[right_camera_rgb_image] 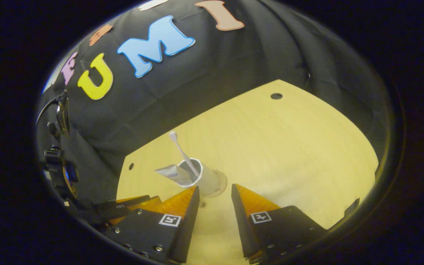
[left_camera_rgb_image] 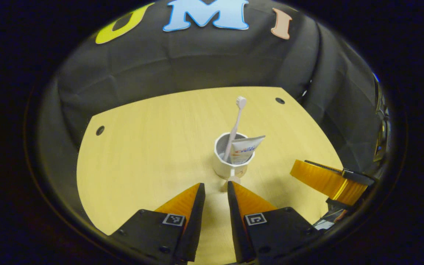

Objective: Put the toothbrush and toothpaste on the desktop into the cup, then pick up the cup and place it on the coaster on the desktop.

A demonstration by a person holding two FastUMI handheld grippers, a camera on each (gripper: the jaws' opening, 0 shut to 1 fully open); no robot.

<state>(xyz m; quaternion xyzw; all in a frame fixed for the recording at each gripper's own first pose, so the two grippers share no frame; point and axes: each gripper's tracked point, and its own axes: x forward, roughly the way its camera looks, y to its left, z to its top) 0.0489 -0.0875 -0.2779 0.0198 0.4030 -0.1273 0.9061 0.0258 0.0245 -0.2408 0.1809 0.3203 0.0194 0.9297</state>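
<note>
A white cup (left_camera_rgb_image: 222,163) stands upright near the middle of the light wooden desktop (left_camera_rgb_image: 142,158). A pale toothbrush (left_camera_rgb_image: 236,121) leans in it, head up, beside a white toothpaste tube (left_camera_rgb_image: 246,147). My left gripper (left_camera_rgb_image: 215,186) is open just short of the cup, with nothing between its fingers. The right gripper (left_camera_rgb_image: 326,178) hovers low at the cup's right. In the right gripper view the cup (right_camera_rgb_image: 207,179) leans left, with toothbrush (right_camera_rgb_image: 182,151) and tube (right_camera_rgb_image: 171,173) in it, and a pale round coaster (right_camera_rgb_image: 222,183) shows under its base. My right gripper (right_camera_rgb_image: 215,188) is open and empty, close to the cup.
Small dark holes mark the desktop's far corners (left_camera_rgb_image: 100,130) (left_camera_rgb_image: 280,100). Black cloth walls close in behind and at both sides. Dark stand hardware (right_camera_rgb_image: 59,173) sits off the table's edge, and the left gripper (right_camera_rgb_image: 134,202) lies low beside it.
</note>
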